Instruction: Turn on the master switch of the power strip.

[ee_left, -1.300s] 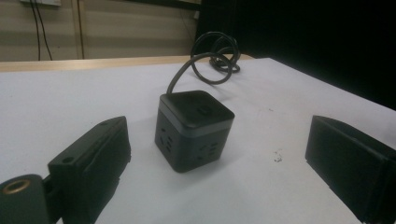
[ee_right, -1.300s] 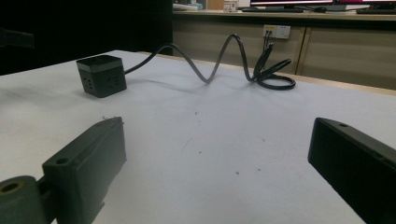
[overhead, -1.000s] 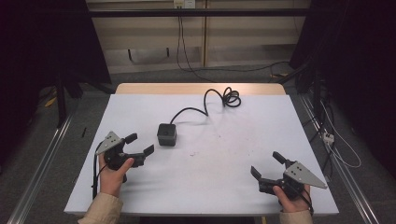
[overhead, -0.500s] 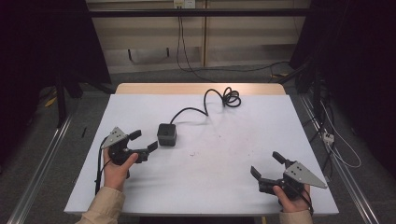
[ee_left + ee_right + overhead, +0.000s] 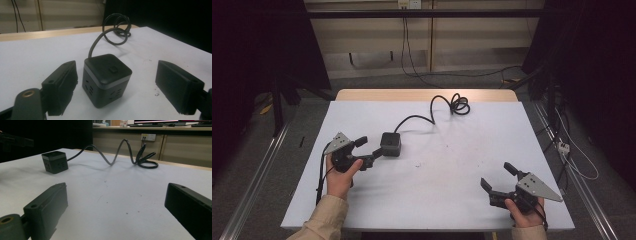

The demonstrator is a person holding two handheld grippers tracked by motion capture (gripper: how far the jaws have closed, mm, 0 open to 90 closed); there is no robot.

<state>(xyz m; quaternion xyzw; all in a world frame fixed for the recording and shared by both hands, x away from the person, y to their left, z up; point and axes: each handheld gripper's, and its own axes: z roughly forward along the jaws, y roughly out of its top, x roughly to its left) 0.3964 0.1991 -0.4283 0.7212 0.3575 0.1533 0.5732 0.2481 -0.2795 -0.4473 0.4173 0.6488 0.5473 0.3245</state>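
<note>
Reaching: I bring my left gripper (image 5: 371,151) up to the black cube power socket (image 5: 390,144), which sits on the white table (image 5: 452,165) left of centre, its black cord (image 5: 419,118) running to the far side and ending in a coil (image 5: 458,105).
Left jaws: they stand apart on either side of the cube in my left gripper view and have just been closing; the cube (image 5: 106,78) lies between them, and neither pad touches it yet.
Right gripper: my right gripper (image 5: 501,179) rests at the near right corner, jaws spread wide with nothing between them, well apart from the cube.
Risk, corner grip: the cube faces me edge-on, so I judge the pads may land on corners instead of flat faces and twist it out as they close.
Risk, push: one jaw sits nearer the cube than the other; if it meets first, the cube could slide across the smooth table.
Risk, cord: the stiff looped cord may tug back or drag its coil when I lift, turning the cube in the grip.
Risk, button: a pad riding high might press the button on the top face.
</note>
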